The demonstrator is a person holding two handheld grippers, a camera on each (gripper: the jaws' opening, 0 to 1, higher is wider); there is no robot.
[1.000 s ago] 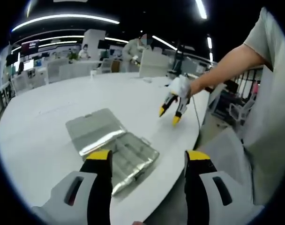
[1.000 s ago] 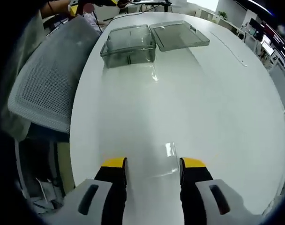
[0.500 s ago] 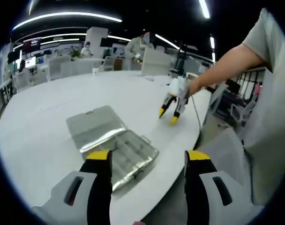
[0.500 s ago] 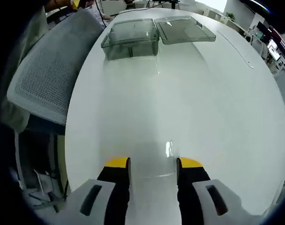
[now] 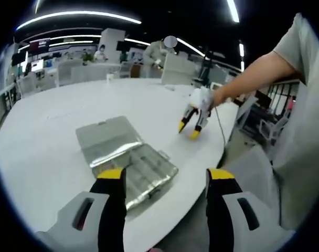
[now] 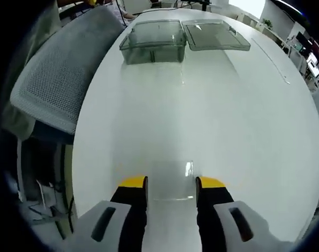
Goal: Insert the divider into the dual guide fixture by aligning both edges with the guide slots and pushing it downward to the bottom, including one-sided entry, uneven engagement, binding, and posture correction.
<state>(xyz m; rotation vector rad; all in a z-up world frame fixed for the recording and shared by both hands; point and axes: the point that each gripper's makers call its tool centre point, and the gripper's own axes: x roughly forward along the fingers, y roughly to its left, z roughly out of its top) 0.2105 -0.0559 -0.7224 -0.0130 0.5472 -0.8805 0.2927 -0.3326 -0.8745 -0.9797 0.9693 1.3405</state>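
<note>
The dual guide fixture is a clear plastic box [image 5: 144, 176] with its lid [image 5: 104, 137] lying open beside it on the white table [image 5: 44, 157]. My left gripper [image 5: 166, 174] hovers open above the box's near edge with nothing between its jaws. In the right gripper view the box [image 6: 151, 47] and its lid [image 6: 216, 34] lie far off at the top. My right gripper [image 6: 171, 182] rests low on the table, its jaws pressed against both edges of a thin clear divider [image 6: 172, 181]. From the left gripper view, the right gripper [image 5: 188, 130] touches the table near its edge, held by a person's hand.
A grey mesh office chair [image 6: 49, 89] stands against the table's rim on the left of the right gripper view. The person's arm [image 5: 254, 73] reaches in from the right. Desks, chairs and other people stand far behind the table.
My right gripper's jaws have drawn closer together onto the clear divider. The right view has shifted slightly; the left gripper stays open over the box.
</note>
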